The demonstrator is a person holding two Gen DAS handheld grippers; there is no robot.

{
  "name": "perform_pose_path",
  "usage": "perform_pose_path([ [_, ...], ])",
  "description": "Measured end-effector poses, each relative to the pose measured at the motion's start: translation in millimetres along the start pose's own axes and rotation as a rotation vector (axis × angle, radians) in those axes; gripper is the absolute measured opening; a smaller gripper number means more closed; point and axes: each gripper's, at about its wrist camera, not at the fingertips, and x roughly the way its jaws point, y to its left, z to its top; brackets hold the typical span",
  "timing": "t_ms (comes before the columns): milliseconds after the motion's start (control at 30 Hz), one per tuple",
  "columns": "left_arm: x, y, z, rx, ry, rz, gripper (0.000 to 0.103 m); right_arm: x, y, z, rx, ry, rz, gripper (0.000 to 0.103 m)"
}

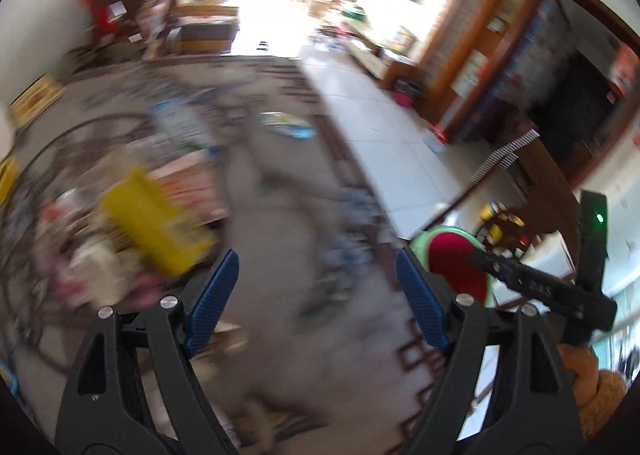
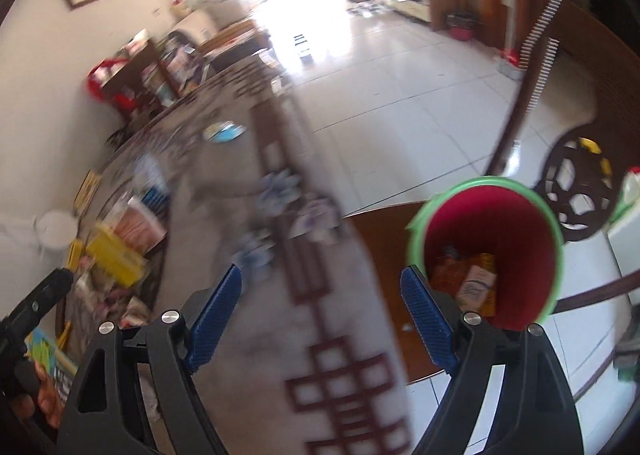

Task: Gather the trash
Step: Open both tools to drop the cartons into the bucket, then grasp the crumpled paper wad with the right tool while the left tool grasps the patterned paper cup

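Observation:
A red bin (image 2: 520, 231) with a green rim stands on a wooden seat to the right of the table, with an orange packet and a small carton (image 2: 476, 285) inside. My right gripper (image 2: 322, 315) is open and empty, its right finger just left of the bin. Crumpled blue-white wrappers (image 2: 280, 191) lie on the grey patterned tablecloth (image 2: 240, 335) ahead. My left gripper (image 1: 318, 295) is open over the cloth with nothing between its fingers. From there the bin (image 1: 452, 255) shows behind the right finger, and wrappers (image 1: 352, 215) lie ahead, blurred.
A yellow box (image 1: 156, 223) and piled clutter fill the table's left side, with a blue-white packet (image 1: 288, 125) farther back. A dark wooden chair (image 2: 576, 191) stands beyond the bin. White tiled floor (image 2: 400, 95) stretches to the right. A hand (image 2: 44, 395) holds the left gripper at the frame's left edge.

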Motion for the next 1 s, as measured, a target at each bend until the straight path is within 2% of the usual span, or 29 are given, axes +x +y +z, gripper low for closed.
perform_pose_path([
  [33, -8, 20, -4, -0.037, -0.005, 0.027, 0.078, 7, 22, -4, -0.031, 0.028, 0.019, 0.080],
  [233, -36, 86, -20, -0.152, -0.019, 0.107, 0.078, 45, 122, -29, -0.207, 0.140, 0.127, 0.080],
  [333, -49, 112, -27, -0.187, -0.021, 0.122, 0.078, 65, 170, -40, -0.282, 0.185, 0.163, 0.079],
  [467, -63, 134, -34, -0.216, -0.031, 0.117, 0.078, 96, 211, -53, -0.337, 0.237, 0.162, 0.079],
  [567, -71, 148, -38, -0.222, -0.037, 0.117, 0.078, 124, 225, -62, -0.348, 0.287, 0.118, 0.078],
  [600, -71, 152, -39, -0.224, -0.038, 0.115, 0.078, 132, 228, -66, -0.347, 0.308, 0.110, 0.060],
  [633, -73, 155, -40, -0.226, -0.039, 0.112, 0.078, 136, 229, -70, -0.345, 0.324, 0.113, 0.048],
  [700, -74, 158, -39, -0.221, -0.035, 0.106, 0.078, 132, 230, -73, -0.319, 0.318, 0.138, 0.035],
  [833, -65, 157, -31, -0.197, -0.028, 0.088, 0.078, 112, 232, -78, -0.344, 0.269, 0.124, 0.033],
  [1000, -28, 157, -10, -0.189, 0.010, 0.076, 0.078, 87, 221, -85, -0.299, 0.247, 0.131, 0.033],
])
